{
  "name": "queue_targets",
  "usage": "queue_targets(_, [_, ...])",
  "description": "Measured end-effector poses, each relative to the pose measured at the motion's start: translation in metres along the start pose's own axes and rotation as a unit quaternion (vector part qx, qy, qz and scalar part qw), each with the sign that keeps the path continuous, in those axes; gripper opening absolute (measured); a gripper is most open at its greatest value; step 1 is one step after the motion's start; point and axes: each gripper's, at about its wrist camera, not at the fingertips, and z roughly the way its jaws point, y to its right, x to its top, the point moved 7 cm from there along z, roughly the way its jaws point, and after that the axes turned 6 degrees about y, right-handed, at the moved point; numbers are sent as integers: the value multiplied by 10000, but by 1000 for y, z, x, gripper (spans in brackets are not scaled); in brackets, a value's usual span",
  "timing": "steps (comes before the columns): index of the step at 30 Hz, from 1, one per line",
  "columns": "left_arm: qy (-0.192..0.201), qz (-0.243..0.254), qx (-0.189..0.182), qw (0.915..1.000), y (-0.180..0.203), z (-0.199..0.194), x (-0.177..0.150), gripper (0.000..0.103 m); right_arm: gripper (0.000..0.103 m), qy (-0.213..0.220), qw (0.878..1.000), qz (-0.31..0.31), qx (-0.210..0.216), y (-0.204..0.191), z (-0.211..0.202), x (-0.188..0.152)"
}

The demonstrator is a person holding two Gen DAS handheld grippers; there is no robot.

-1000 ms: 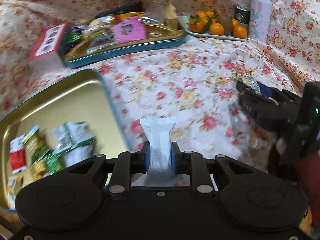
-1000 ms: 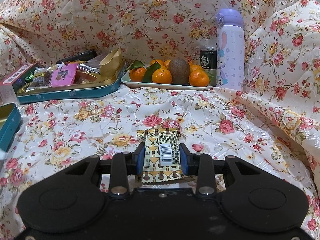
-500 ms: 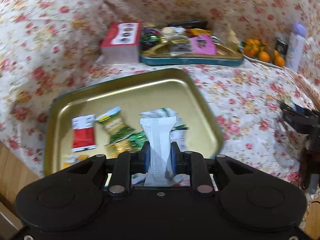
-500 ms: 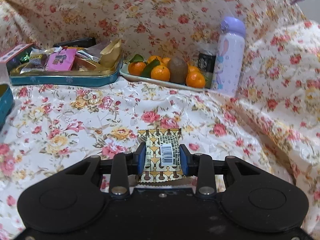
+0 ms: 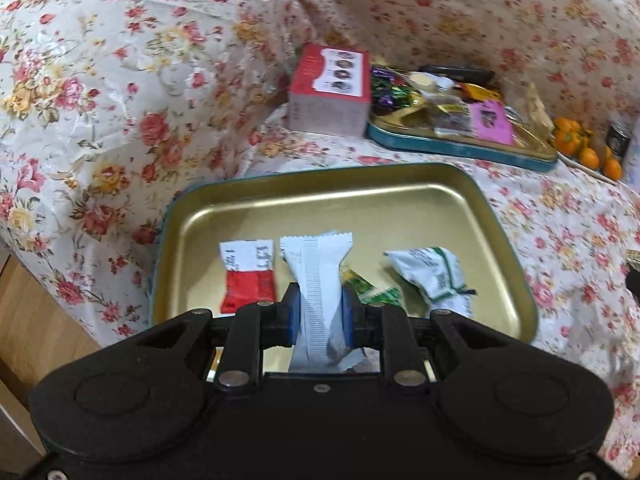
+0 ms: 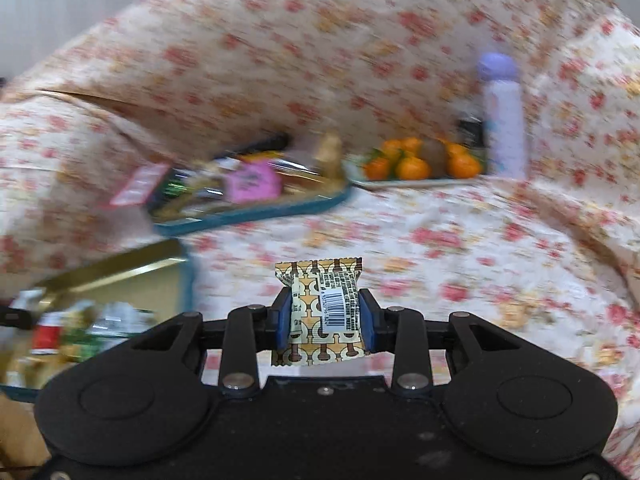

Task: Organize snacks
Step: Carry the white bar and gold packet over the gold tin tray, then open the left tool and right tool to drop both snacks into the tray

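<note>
My left gripper (image 5: 320, 314) is shut on a white snack packet (image 5: 318, 280) and hangs over the near gold tray (image 5: 400, 204). In that tray lie a red and white packet (image 5: 248, 276), a green packet (image 5: 376, 292) and a white and green packet (image 5: 434, 276). My right gripper (image 6: 325, 322) is shut on a tan patterned snack packet (image 6: 324, 308) with a barcode, above the floral cloth. In the blurred right wrist view the near gold tray (image 6: 132, 268) sits at lower left. The far tray (image 5: 460, 146) holds a pink packet (image 5: 490, 122) and several wrapped sweets.
A red and white box (image 5: 332, 92) stands left of the far tray. A plate of oranges (image 6: 416, 164), a dark can (image 6: 470, 134) and a lilac bottle (image 6: 502, 116) stand at the back right. Floral cloth covers the seat and backrest. A wooden edge (image 5: 28, 320) shows at lower left.
My left gripper has swung left with the white packet and now hangs over the near gold tray. My right gripper has risen and swung left with the tan packet; the gold tray has come into its view.
</note>
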Motion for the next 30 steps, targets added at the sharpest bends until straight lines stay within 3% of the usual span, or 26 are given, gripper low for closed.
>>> queue_targets(10, [-167, -145, 187, 9996, -26, 12, -7, 28, 35, 80, 9945, -143, 1038, -107, -13, 19])
queue_targets(14, [-205, -197, 350, 9990, -36, 15, -9, 28, 35, 43, 9933, -151, 1149, -134, -3, 18])
queue_targets(20, [-301, -198, 295, 9989, -38, 20, -11, 29, 35, -183, 9903, -388, 1321, -171, 11, 8])
queue_targets(30, [-258, -410, 381, 9981, -51, 17, -5, 35, 36, -355, 9885, -650, 1320, -194, 36, 3])
